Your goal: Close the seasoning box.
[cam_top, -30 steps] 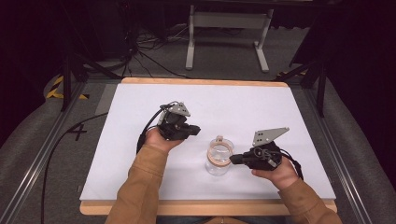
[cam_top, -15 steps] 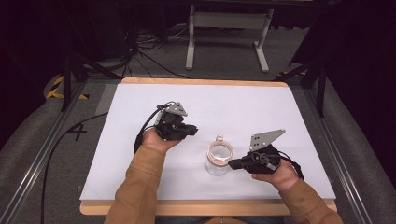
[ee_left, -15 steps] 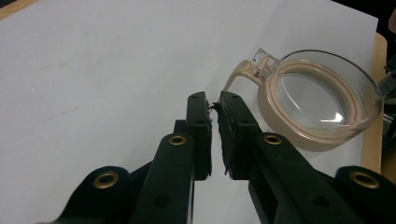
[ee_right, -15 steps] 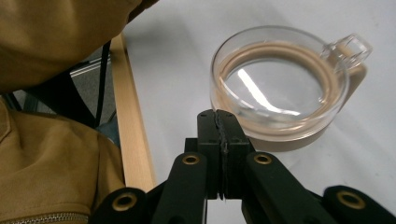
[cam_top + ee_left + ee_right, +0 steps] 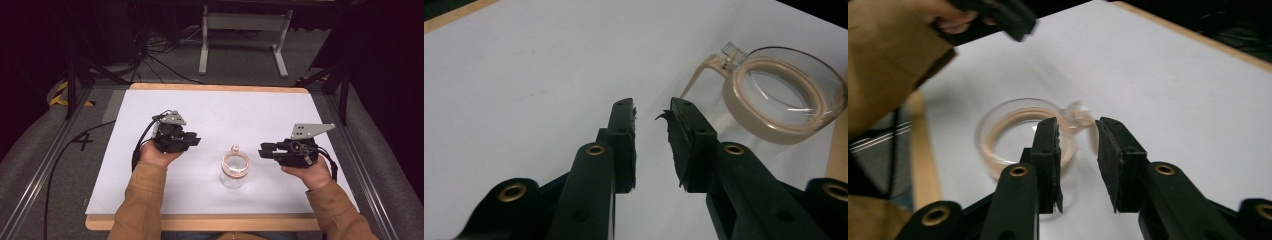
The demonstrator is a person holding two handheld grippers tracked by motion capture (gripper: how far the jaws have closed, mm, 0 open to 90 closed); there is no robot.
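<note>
white table point(image 5: 150, 195) | glass jar point(image 5: 235, 170) between grippers | left gripper point(image 5: 192, 141) fingers narrow gap, empty | right gripper point(image 5: 264, 150) same

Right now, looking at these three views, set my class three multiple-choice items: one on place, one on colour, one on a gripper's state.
1. Where does the glass jar stand?
A. between the two grippers
B. off the table
C. behind the left gripper

2. What colour is the jar's rim band?
A. blue
B. tan
C. green

3. How are the right gripper's jaws?
A. shut on the jar
B. apart, holding nothing
C. shut on a cable

Answers: 1 A, the high view shows it between the left gripper and the right one; 2 B, the band looks tan; 3 B, a gap shows.
</note>
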